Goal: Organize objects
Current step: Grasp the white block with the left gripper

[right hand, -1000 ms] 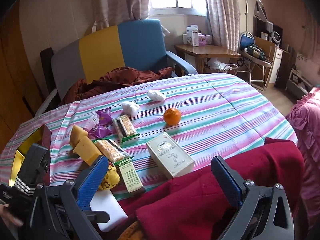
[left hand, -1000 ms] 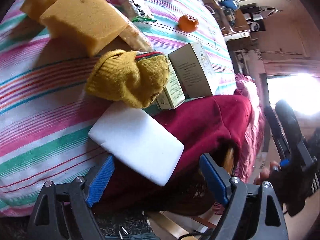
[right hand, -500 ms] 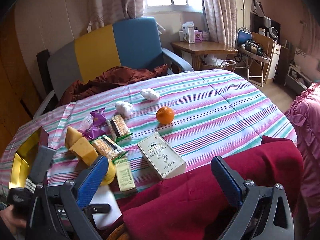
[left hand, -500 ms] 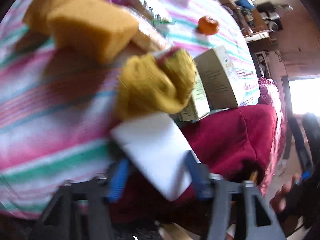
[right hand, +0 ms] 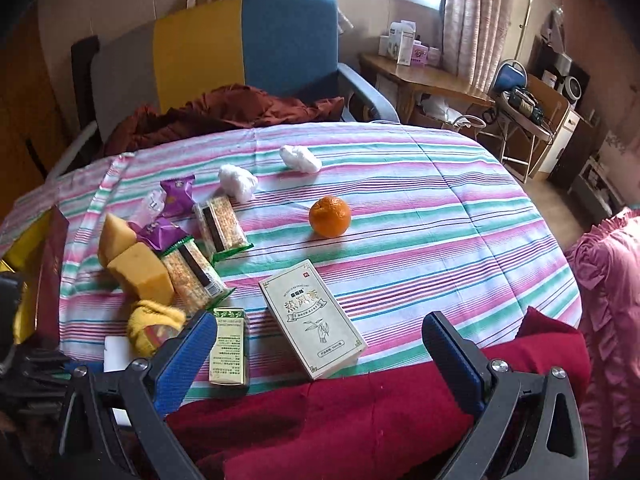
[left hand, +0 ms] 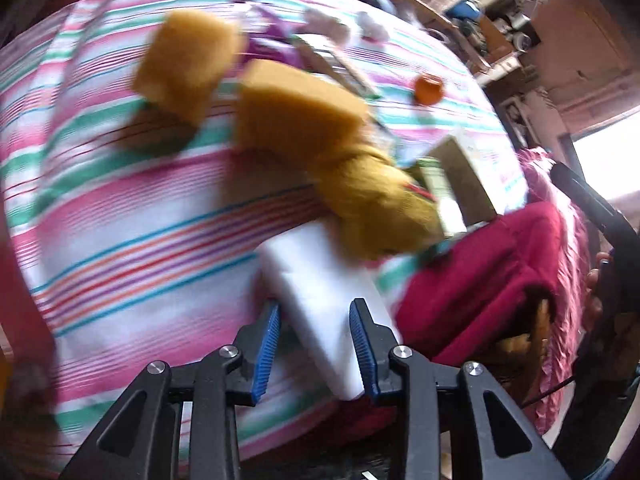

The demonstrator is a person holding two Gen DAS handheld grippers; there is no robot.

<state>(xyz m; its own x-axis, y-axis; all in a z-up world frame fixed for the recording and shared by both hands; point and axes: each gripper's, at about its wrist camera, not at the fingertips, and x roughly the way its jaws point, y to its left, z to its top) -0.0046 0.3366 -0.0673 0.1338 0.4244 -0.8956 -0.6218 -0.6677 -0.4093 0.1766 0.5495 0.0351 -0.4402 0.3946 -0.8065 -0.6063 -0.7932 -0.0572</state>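
In the blurred left wrist view my left gripper (left hand: 314,346) is shut on the near end of a flat white block (left hand: 316,280) that lies on the striped tablecloth (left hand: 120,216). A yellow knitted sock (left hand: 376,204) rests against the block's far end, with two yellow sponges (left hand: 296,116) behind it. My right gripper (right hand: 320,356) hangs open above a dark red cloth (right hand: 360,416) at the table's near edge, holding nothing. Ahead of it lie a beige box (right hand: 312,320), a small green box (right hand: 229,344) and an orange (right hand: 330,216).
Cracker packets (right hand: 192,268), purple snack bags (right hand: 178,194) and two white tissue wads (right hand: 238,182) lie mid-table. A red and gold box (right hand: 44,280) stands at the left edge. A blue and yellow armchair (right hand: 240,52) is behind, pink frilled fabric (right hand: 608,320) to the right.
My left gripper has closed its fingers from wide open onto the white block and swung its view to the left. The right gripper has drifted slightly, still open.
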